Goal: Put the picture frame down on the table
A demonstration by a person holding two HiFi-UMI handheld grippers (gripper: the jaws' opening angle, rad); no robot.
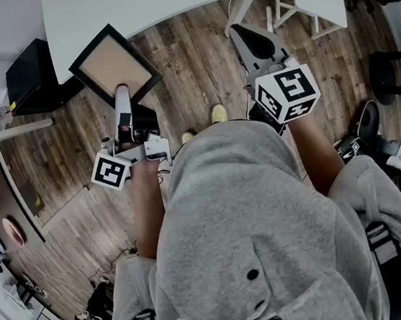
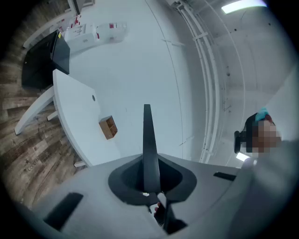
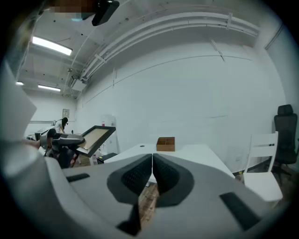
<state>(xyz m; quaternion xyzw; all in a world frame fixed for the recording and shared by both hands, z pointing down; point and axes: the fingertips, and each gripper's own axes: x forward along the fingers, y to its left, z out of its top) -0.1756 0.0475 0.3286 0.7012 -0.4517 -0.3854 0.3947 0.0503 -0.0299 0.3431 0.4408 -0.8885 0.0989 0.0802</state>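
**Head view:** left gripper [image 1: 121, 93] clamps the near edge of the picture frame [image 1: 112, 63], held just short of the tabletop [image 1: 166, 0]. Right gripper [image 1: 243, 38] is closed and empty.

**Left gripper view:** the frame is edge-on, its long axis slanting toward the tabletop.

**Right gripper view:** the frame's face tilts upward. Best carried over the tabletop, levelled and lowered flat before letting go.
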